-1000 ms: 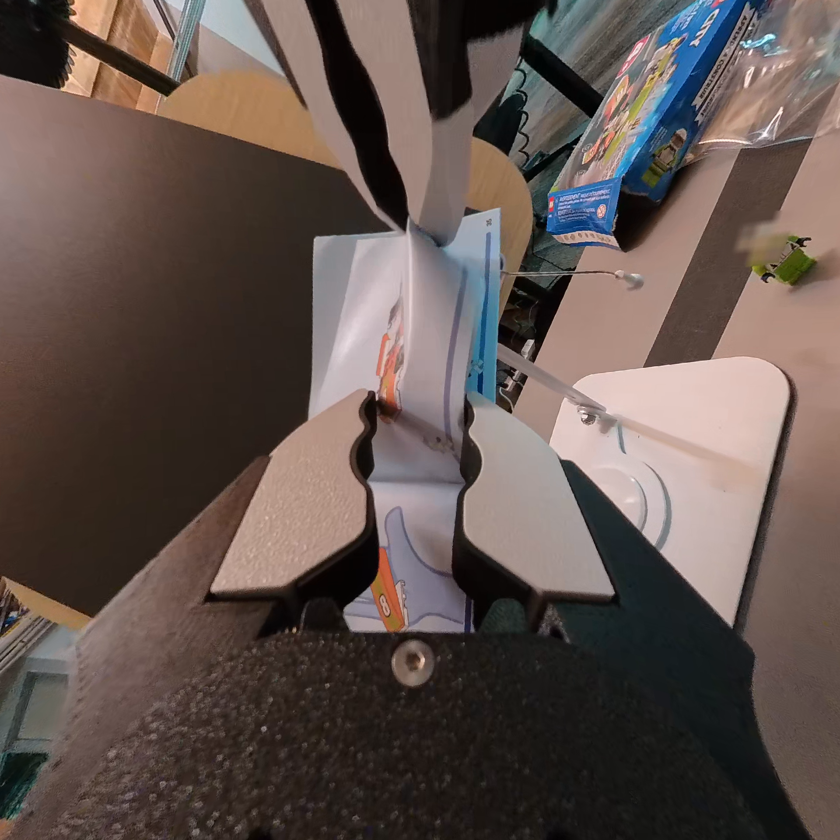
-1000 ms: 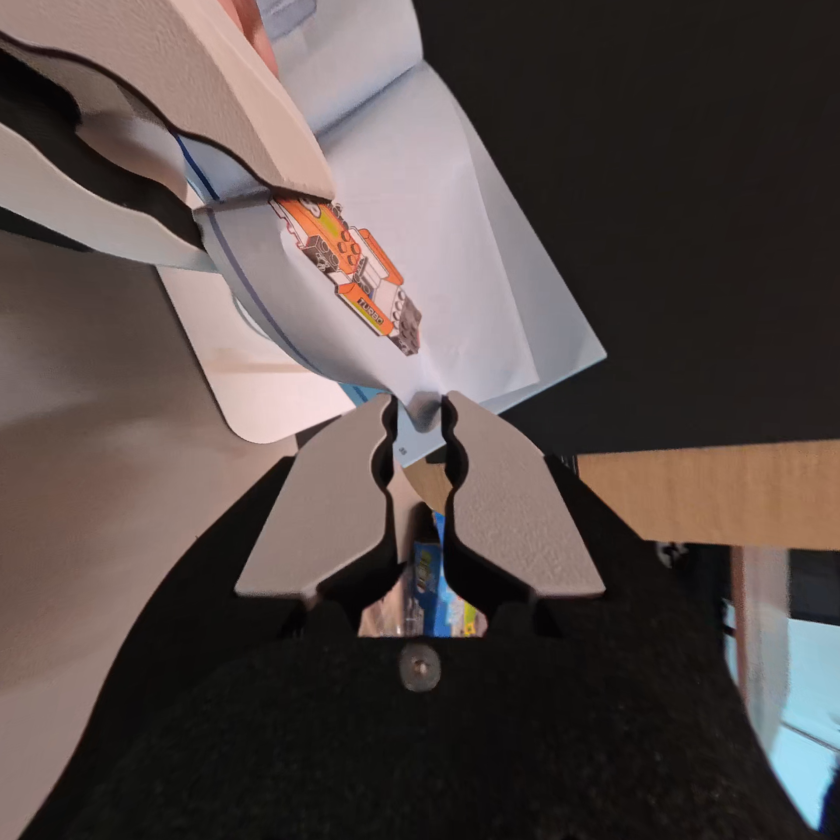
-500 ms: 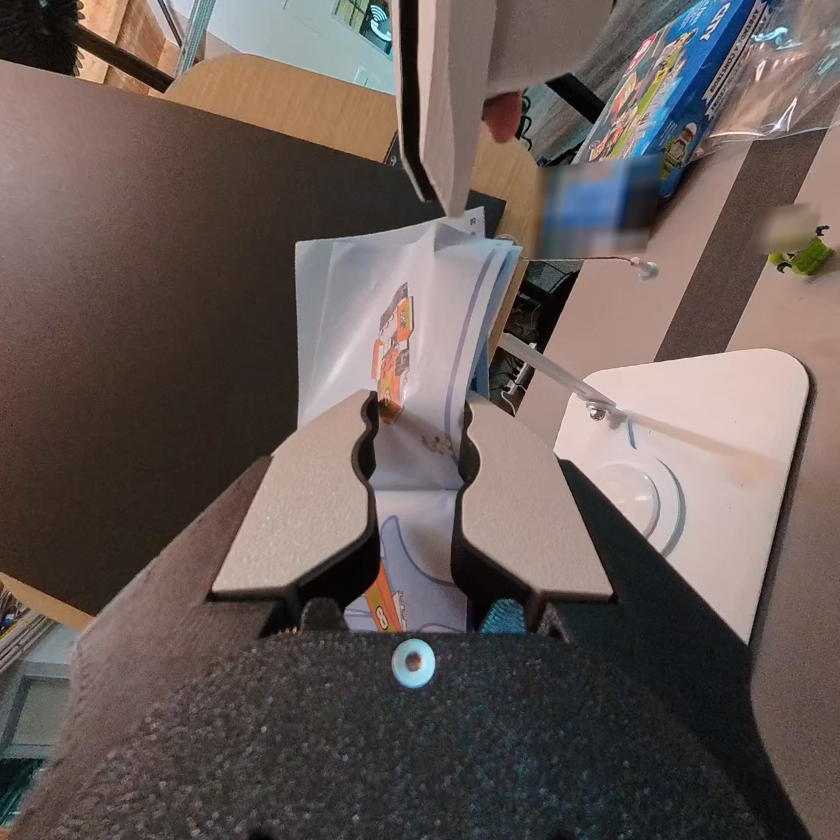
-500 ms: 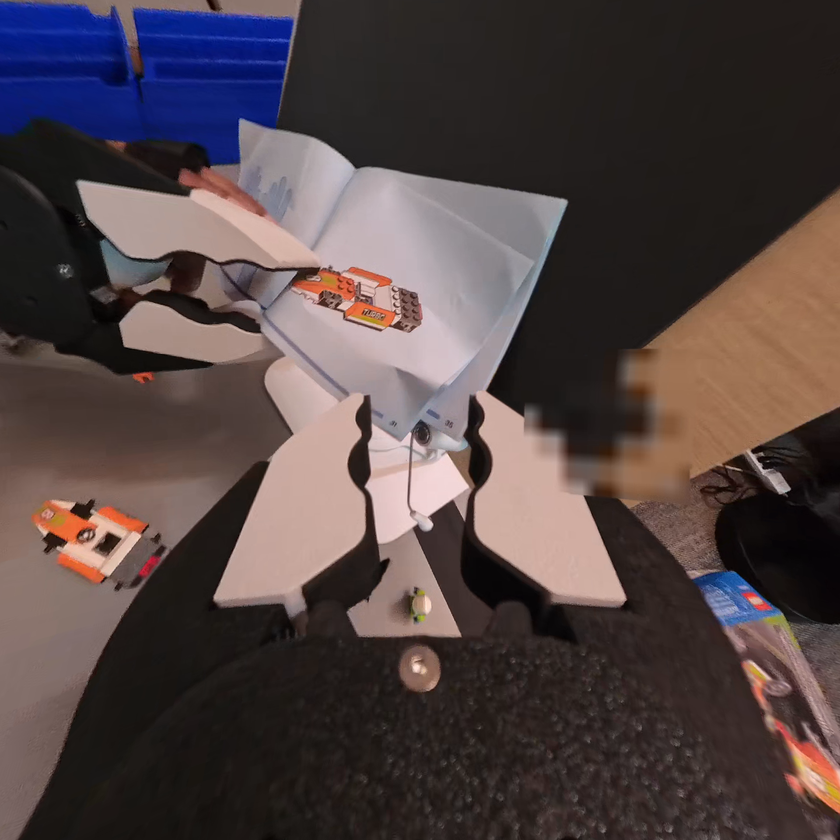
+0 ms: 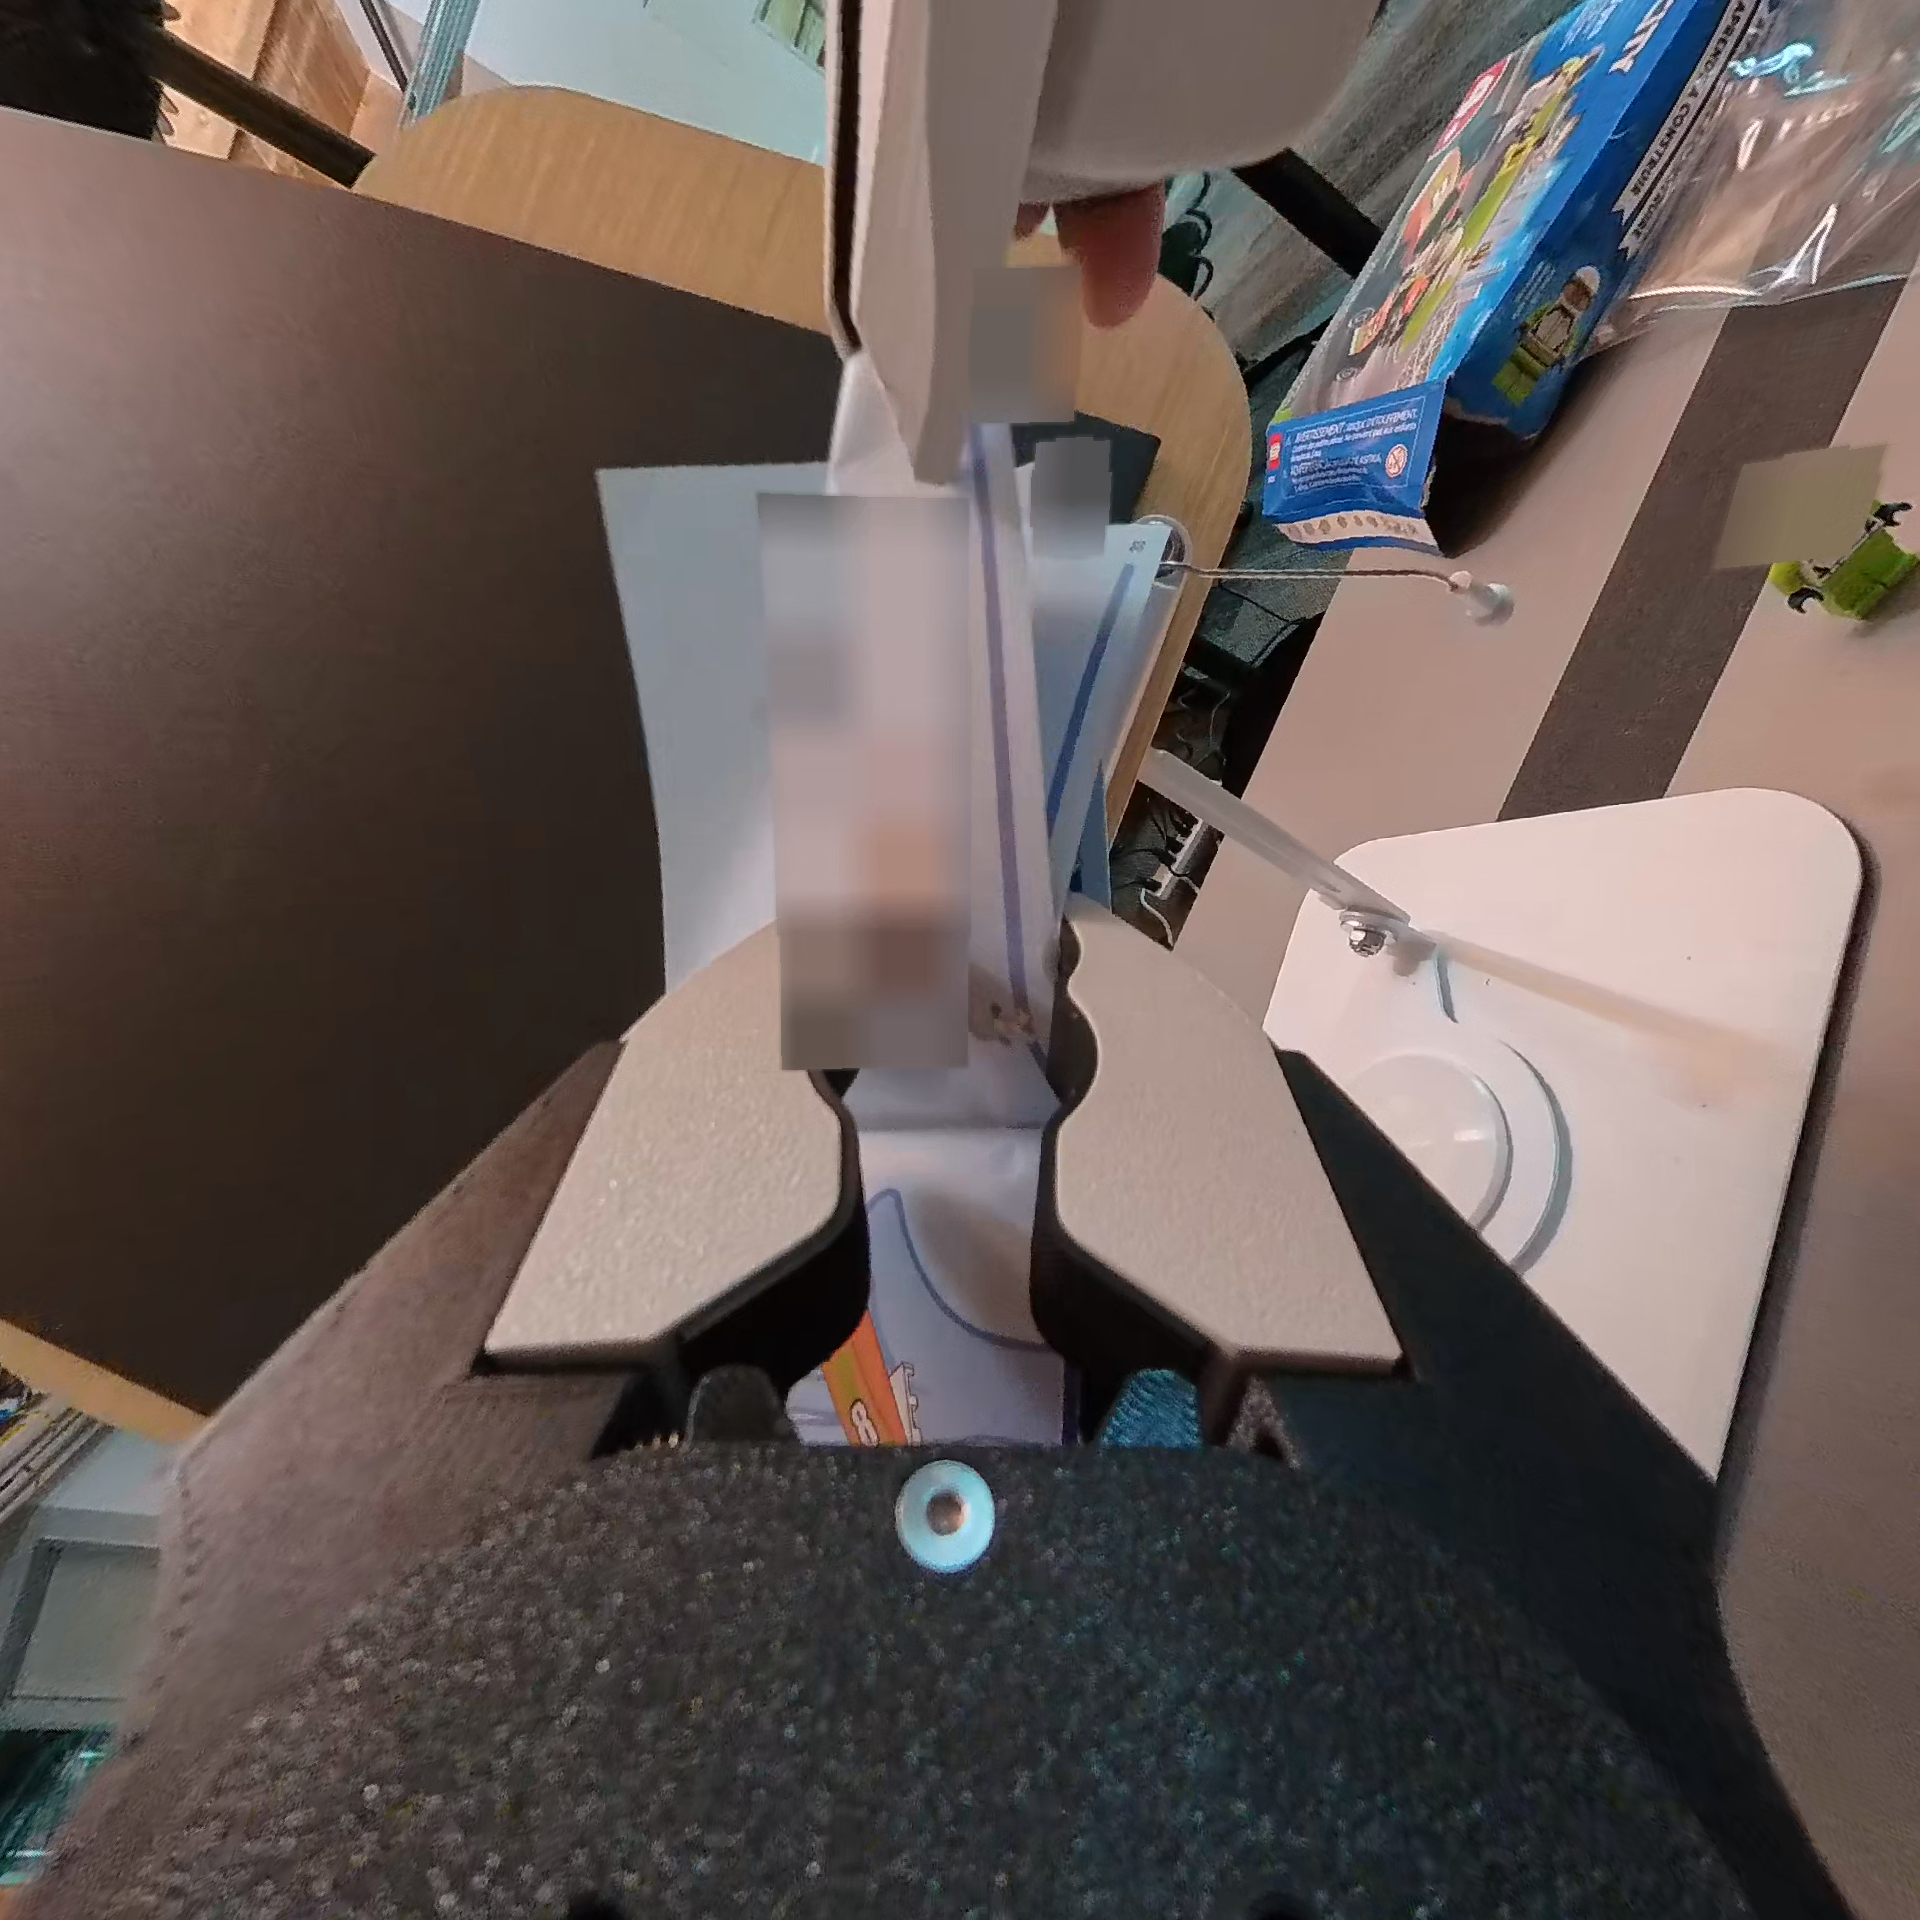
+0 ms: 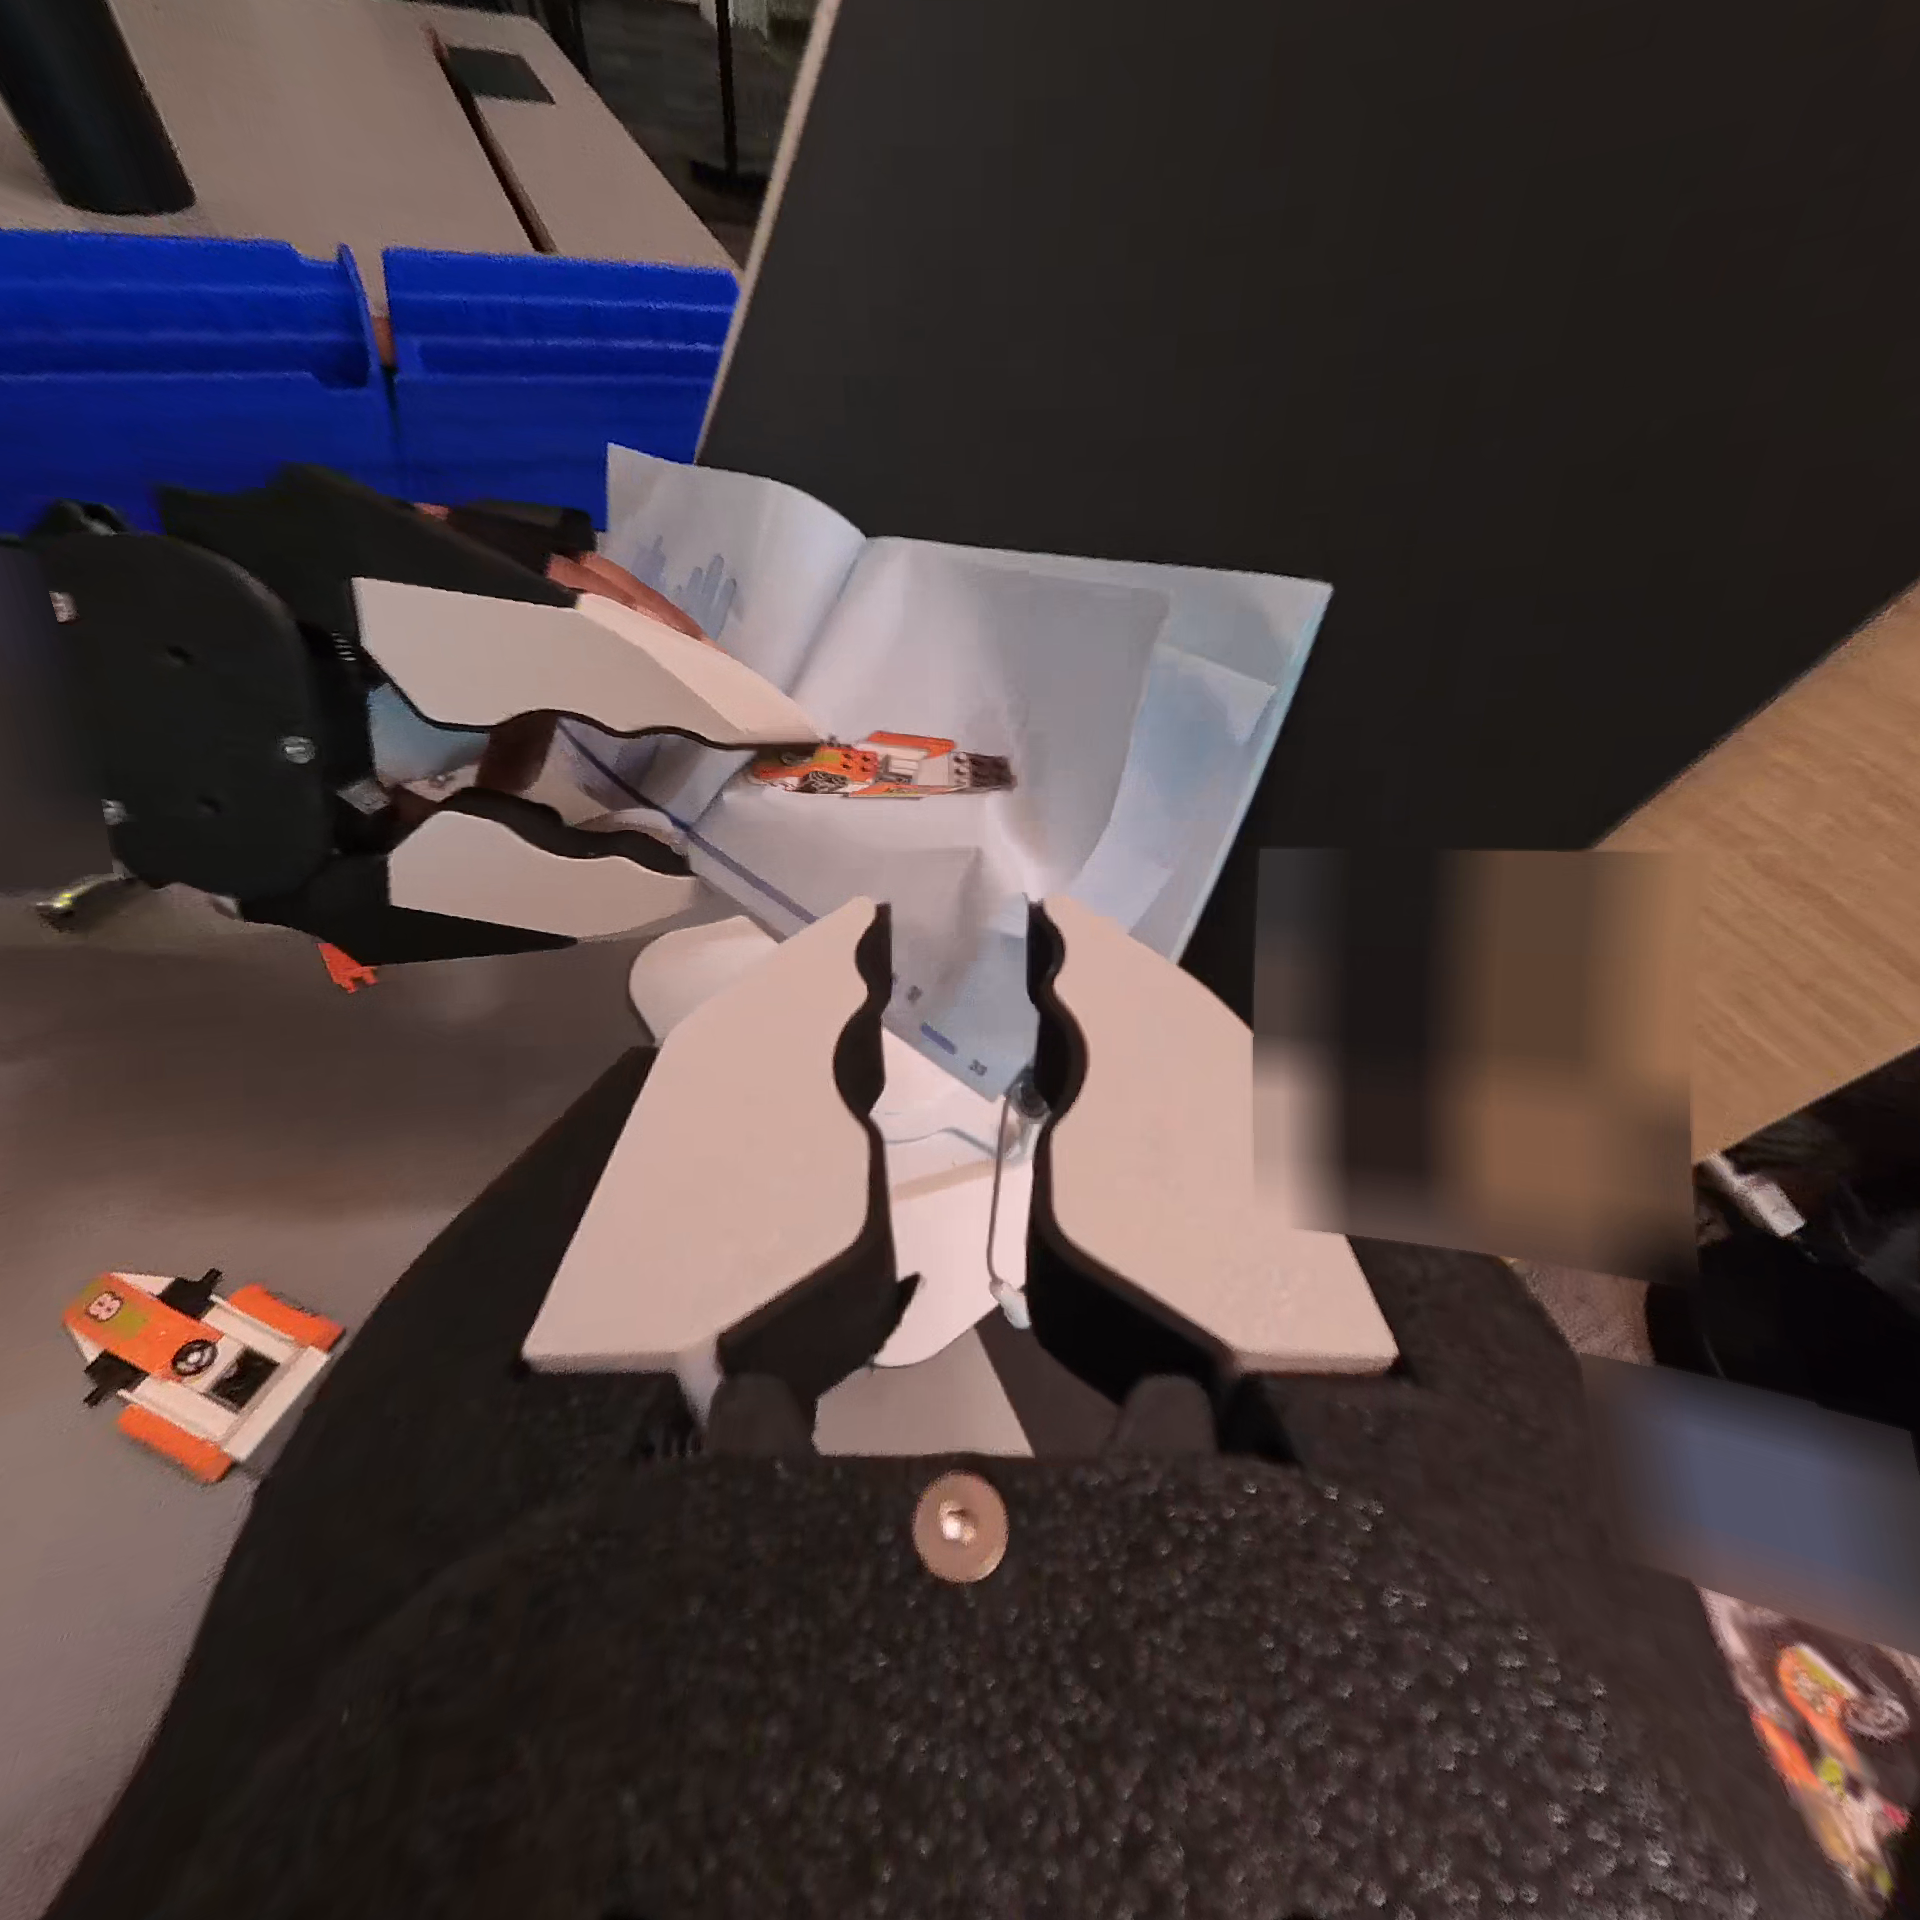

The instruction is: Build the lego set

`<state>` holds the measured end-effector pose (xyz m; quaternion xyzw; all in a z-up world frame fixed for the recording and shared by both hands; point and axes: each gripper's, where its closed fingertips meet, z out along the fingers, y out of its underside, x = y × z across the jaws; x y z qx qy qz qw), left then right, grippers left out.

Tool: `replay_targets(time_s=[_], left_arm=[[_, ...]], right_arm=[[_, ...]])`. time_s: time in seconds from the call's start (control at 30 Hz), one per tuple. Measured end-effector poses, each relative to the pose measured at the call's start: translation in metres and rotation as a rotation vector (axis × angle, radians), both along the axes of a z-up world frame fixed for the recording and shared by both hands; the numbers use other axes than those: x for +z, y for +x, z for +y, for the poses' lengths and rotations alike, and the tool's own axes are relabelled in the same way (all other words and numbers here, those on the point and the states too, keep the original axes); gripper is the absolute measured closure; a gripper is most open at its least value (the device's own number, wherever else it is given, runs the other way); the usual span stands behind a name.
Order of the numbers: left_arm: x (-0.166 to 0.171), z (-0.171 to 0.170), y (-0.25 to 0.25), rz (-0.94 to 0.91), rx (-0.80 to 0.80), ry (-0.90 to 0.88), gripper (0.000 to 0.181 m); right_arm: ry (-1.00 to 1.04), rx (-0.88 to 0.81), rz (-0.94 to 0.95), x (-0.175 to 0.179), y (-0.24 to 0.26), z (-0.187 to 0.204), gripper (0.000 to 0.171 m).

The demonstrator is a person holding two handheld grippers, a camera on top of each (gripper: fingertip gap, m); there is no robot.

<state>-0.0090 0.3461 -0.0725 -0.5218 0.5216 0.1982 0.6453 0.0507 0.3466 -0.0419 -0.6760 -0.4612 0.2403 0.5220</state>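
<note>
Since a second before, the right tongs [image 6: 956,997] had been let go of the booklet's [image 6: 1039,707] lower corner and drawn back and lower, so that the table [image 6: 260,1101] and the car [image 6: 197,1351] had come into their view; the left tongs [image 5: 951,1039] had been kept on the pages throughout. The left tongs were seen clamped on the booklet near its lower left edge, the paper running between their fingers; the right tongs were held apart and empty, with the booklet's bottom corner just ahead of their tips, though touching could not be told. The booklet was held open and upright above the white stand [image 5: 1621,1018], ahead of both tongs; the part-built orange and white car lay on the table to the left of the right tongs, well apart from them; a small green piece [image 5: 1855,582] lay far to the right of the left tongs, beyond the stand, near the blue box [image 5: 1496,270].

The booklet was judged light, thin and limp; its pages would bend, fan and slip past one another, and could be torn or creased by a hard pull; hold would best be taken near the spine or across several pages at an edge. The car was judged light, stiff and smooth; loose pieces might be knocked off; its sides at mid-body would best be taken.
</note>
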Motion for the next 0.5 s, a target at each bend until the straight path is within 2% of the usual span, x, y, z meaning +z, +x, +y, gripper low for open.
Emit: replay_targets(time_s=[0.23, 0.43, 0.5], left_arm=[[0.000, 0.001, 0.002, -0.002, -0.002, -0.002, 0.148], [-0.002, 0.003, 0.002, -0.001, -0.001, -0.008, 0.148], [-0.002, 0.003, 0.002, 0.001, 0.002, -0.007, 0.149]], right_arm=[[-0.038, 0.085, 0.168, 0.015, -0.009, -0.024, 0.152], [-0.158, -0.001, 0.271, 0.015, -0.011, -0.005, 0.159], [-0.209, -0.067, 0.248, 0.006, -0.009, 0.005, 0.151]])
